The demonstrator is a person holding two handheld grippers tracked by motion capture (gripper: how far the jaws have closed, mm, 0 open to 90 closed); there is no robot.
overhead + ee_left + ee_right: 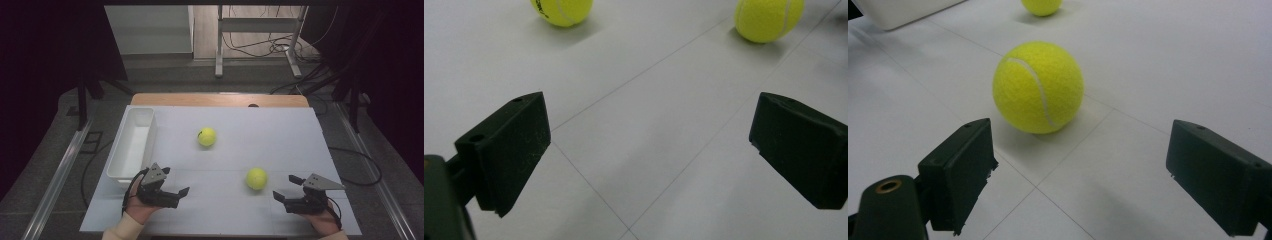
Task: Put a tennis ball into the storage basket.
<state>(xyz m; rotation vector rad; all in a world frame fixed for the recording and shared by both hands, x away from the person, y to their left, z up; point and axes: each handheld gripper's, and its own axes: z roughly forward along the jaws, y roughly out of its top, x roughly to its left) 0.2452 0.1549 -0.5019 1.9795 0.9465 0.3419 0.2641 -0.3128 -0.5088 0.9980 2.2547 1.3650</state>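
At the near edge of the white table (280,130) we hold two grippers, both with jaws spread wide and nothing between them. Our right gripper (289,186) sits at the near right, and the nearer tennis ball (256,178) lies just ahead of it and to its left, apart from the jaws; in the right gripper view that ball (1038,87) rests on the bare surface beyond the open jaws, closer to the left one. Our left gripper (175,181) sits at the near left, touching neither ball. Just beside it stands a white bin (131,145), running along the table's left side. Farther out, near the table's middle, lies the second tennis ball (207,136), with open surface all around it.
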